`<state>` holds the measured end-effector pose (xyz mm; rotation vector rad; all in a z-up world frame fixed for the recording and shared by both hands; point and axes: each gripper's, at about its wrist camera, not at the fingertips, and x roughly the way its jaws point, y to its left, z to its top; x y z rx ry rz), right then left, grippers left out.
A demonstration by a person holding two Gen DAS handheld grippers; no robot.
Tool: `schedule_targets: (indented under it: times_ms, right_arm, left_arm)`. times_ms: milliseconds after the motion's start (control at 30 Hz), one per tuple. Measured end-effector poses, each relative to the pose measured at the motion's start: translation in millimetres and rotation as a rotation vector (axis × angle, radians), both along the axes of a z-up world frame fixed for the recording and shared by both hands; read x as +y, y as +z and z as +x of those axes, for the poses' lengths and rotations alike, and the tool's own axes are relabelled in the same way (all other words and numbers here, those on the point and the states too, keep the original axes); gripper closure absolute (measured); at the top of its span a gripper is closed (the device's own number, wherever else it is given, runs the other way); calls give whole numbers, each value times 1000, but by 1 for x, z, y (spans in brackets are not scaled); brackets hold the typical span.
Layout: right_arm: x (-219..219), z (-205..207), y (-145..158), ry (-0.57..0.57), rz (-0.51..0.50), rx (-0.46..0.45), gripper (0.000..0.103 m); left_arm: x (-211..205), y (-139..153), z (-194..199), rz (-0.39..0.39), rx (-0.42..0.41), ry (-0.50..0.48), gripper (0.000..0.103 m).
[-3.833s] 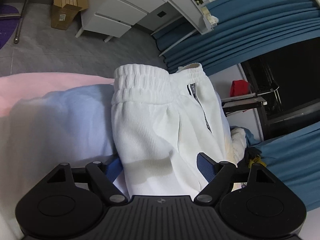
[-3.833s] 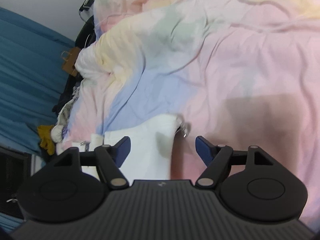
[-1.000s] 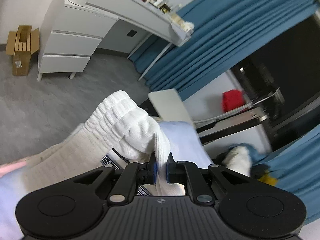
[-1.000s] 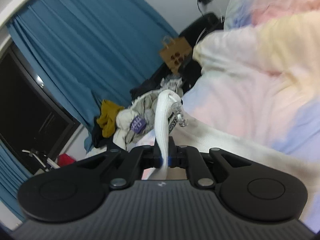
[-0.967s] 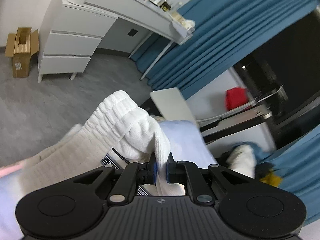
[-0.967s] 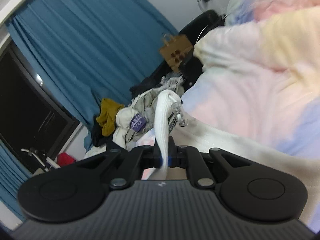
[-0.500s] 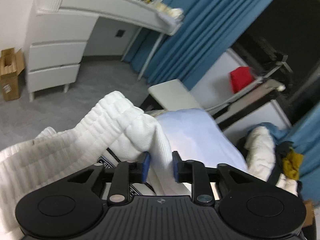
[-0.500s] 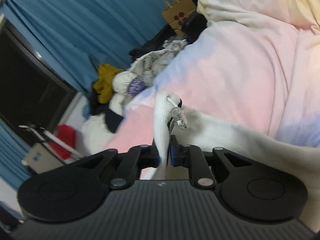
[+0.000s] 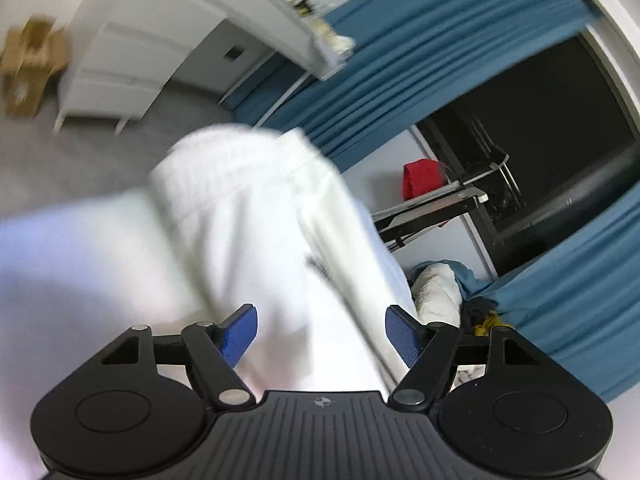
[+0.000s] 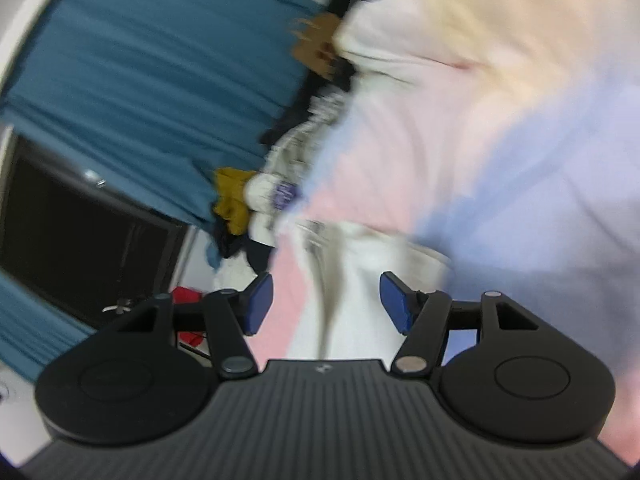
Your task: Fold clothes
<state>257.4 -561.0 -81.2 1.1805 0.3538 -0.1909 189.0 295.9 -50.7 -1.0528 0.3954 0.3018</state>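
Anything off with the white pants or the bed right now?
Nothing clearly wrong. The white pants lie on the pastel bedcover, with both the left gripper and right gripper open; blur hides fold neatness.

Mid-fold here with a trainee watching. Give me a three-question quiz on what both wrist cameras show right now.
1. True or false: the left hand-held gripper is clamped on the white trousers.
2. Multiple choice: the white trousers in front of the right hand-held gripper lie on (A) grey floor, (B) pastel bedding, (C) white drawers.
3. Fill in: both views are ____ from motion, so fine fabric detail cannot be read.

Key: 1 false, its jaws stand wide apart with the cloth loose between them. 2 B. 3 blurred.
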Motion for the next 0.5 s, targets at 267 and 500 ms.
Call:
schedule_targets:
  times_ms: [267, 500]
  right_arm:
    - [-4, 12, -50, 118, 89, 94, 41]
    - [15, 54, -64, 196, 15, 75, 41]
  left_arm:
    - [26, -47, -2, -164, 57, 28, 28]
    - [43, -68, 24, -160, 23, 51, 29]
